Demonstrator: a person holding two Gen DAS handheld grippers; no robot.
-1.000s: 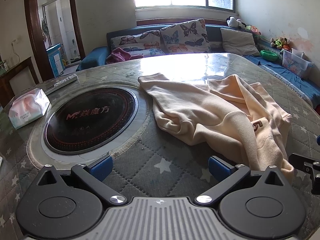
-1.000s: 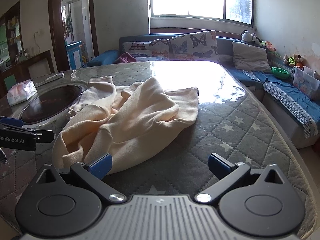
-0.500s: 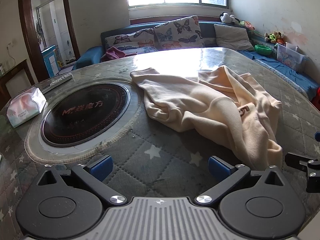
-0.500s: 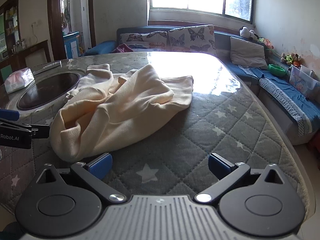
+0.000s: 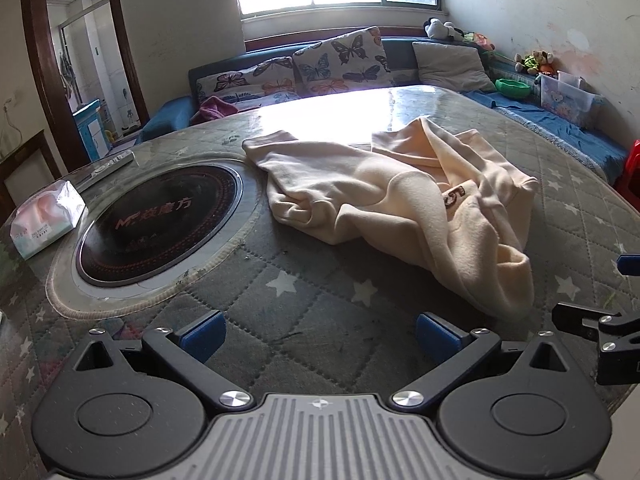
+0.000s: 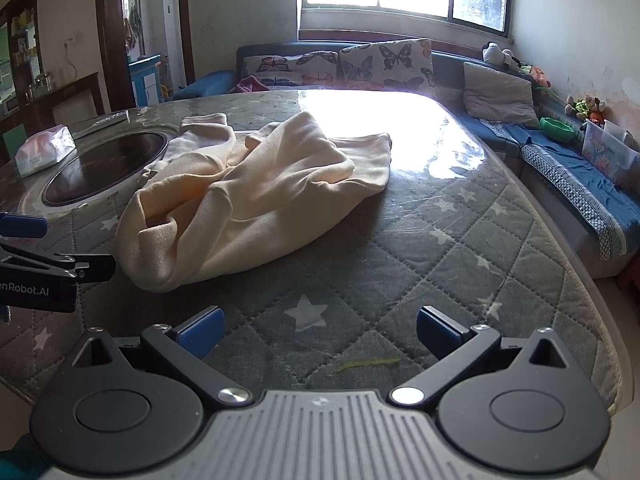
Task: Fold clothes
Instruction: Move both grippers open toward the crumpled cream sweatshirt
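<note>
Two hand-held tongs hover low over the near edge of a round worktop (image 6: pixel 460 240) covered in grey quilted cloth with white stars. The left tongs (image 5: pixel 318 330) are released, blue pads wide apart with nothing between them, pointing toward twelve o'clock across the cloth. The right tongs (image 6: pixel 318 328) are likewise released and empty, level and aimed the same way; in the left view their black tips show at the three o'clock edge, and in the right view the left tongs show at the nine o'clock edge. A cream sweater (image 5: pixel 404 204) lies crumpled on the worktop, ahead of both tongs and touching neither; from the left tongs it sits toward one o'clock, from the right toward eleven o'clock. Its nearest fold lies just beyond the pads, with bare quilt between. A round black hob (image 5: pixel 160 220) is set into the worktop at ten o'clock in the left view, just beside the sweater's far sleeve. A tissue pack (image 5: pixel 46 216) rests at nine o'clock beyond the hob. To the right of the sweater the quilt lies open up to the worktop's curved rim. A sofa (image 6: pixel 560 148) with cushions runs behind and along the right.
</note>
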